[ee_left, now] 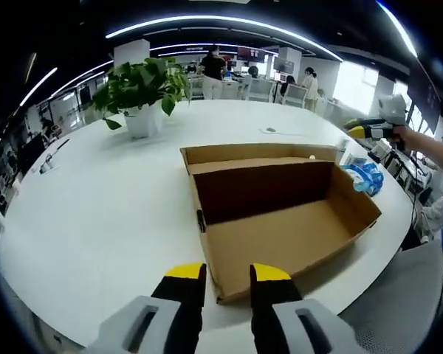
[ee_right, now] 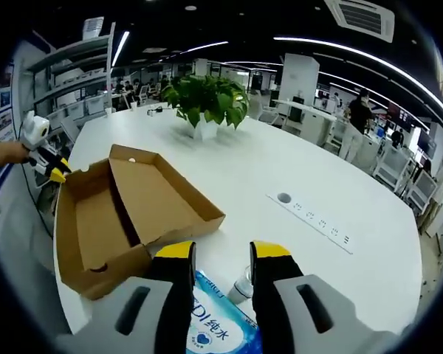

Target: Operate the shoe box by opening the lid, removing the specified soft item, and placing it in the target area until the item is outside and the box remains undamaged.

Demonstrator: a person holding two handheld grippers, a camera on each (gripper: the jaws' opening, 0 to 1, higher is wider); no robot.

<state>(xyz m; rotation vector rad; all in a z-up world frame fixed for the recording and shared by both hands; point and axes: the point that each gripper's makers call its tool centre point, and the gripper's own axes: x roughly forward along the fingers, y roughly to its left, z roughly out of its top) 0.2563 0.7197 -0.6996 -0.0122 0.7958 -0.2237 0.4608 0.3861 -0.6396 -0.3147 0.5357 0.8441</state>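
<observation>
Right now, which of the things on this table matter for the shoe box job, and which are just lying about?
For the job:
shoe box, open
blue-and-white soft pack
left hand-held gripper
right hand-held gripper

Just lying about:
potted plant
socket strip
small bottle

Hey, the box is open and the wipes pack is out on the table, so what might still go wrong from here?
1. The shoe box sits near the table edge, with its near corner by the left gripper; a nudge might push it off.
2. The wipes pack lies between the right gripper jaws, beside a small bottle; closing or lifting carelessly might knock the bottle over.
</observation>
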